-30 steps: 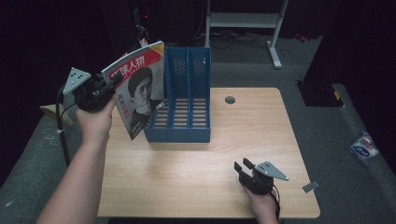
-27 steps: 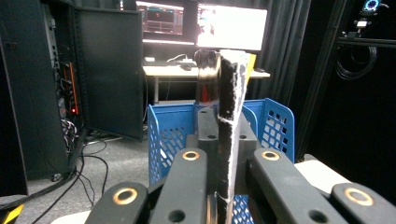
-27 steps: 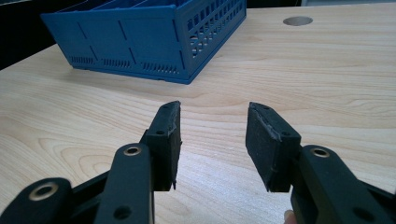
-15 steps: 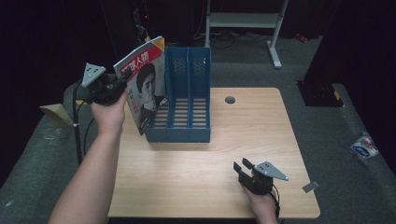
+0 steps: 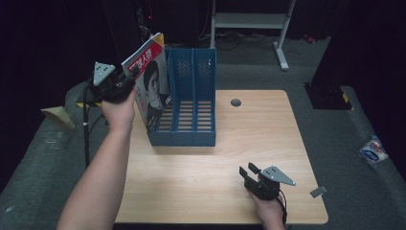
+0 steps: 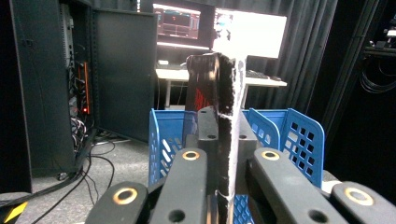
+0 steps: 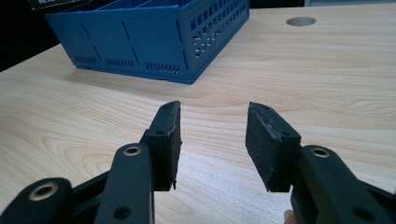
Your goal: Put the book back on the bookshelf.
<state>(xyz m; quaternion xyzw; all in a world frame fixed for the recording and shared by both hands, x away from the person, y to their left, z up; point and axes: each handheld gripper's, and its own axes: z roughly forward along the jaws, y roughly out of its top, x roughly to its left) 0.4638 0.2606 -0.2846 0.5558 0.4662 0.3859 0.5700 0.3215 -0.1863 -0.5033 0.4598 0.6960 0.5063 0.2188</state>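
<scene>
Left tongs [image 5: 128,82] clamp magazine [image 5: 152,88], cover w/ CJK headline, unreadable

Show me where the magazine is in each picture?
High view: magazine upper left, tilted beside the blue file rack, held by the left tool.
Left gripper view: centre, edge-on between the jaws.
Right gripper view: top-left corner, dark sliver.
Shared landmark: the blue file rack.
</scene>
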